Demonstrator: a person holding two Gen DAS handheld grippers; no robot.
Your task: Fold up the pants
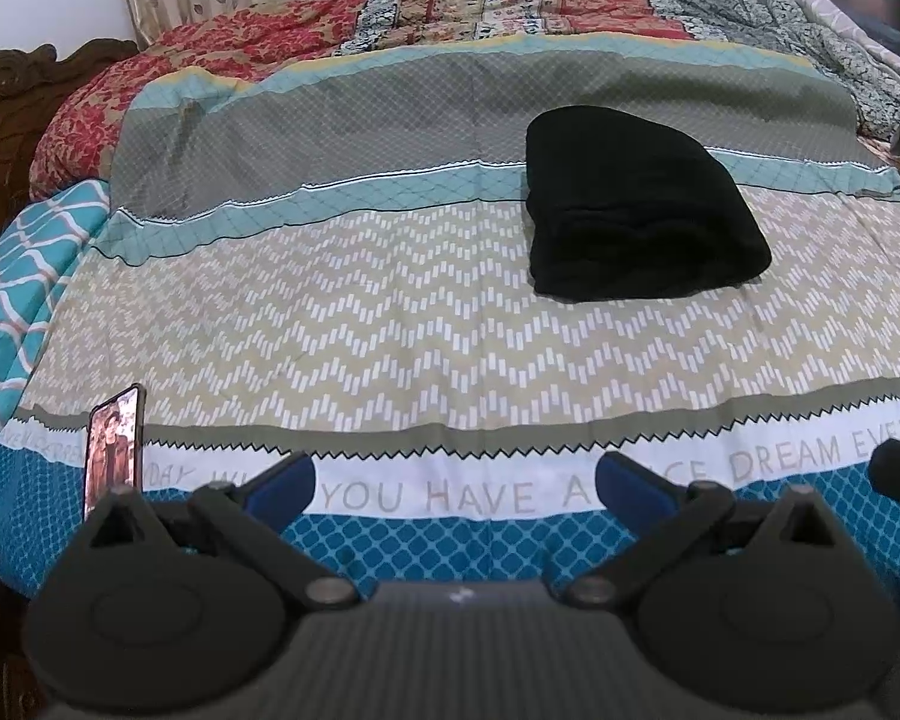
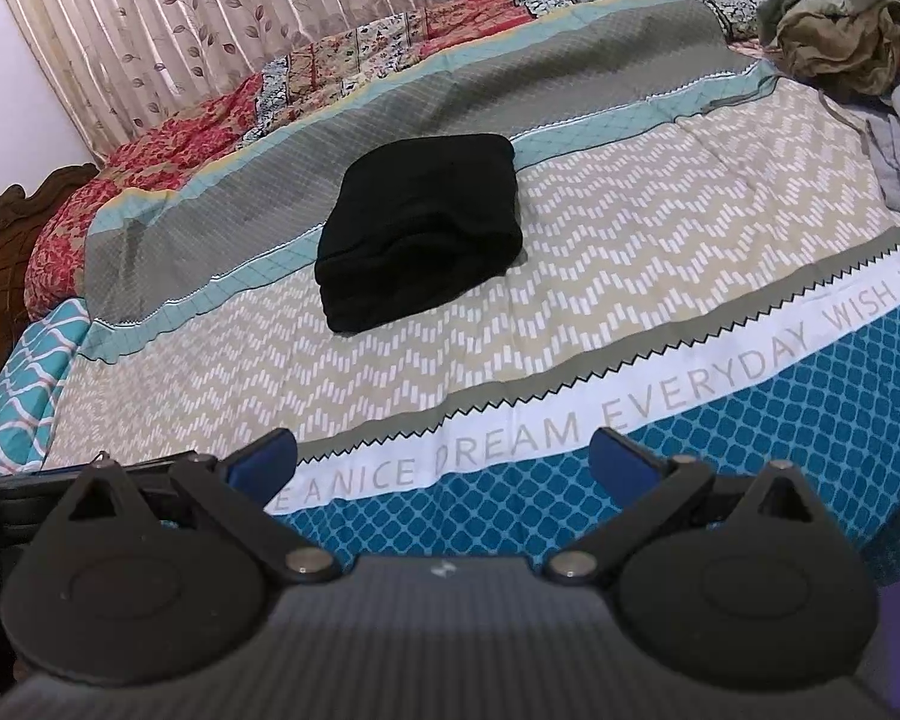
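The black pants point(image 1: 636, 210) lie folded into a compact stack on the patterned bed cover, right of centre in the left wrist view and centre-left in the right wrist view point(image 2: 420, 234). My left gripper point(image 1: 456, 480) is open and empty, held back over the bed's near edge, well short of the pants. My right gripper point(image 2: 444, 462) is open and empty too, also near the front edge and apart from the pants.
A phone point(image 1: 114, 450) stands upright at the bed's front left edge. A heap of loose clothes point(image 2: 840, 18) lies at the far right. Rumpled quilts point(image 1: 450, 12) and a curtain point(image 2: 150, 18) run along the back. A carved wooden headboard point(image 1: 6, 96) is at the left.
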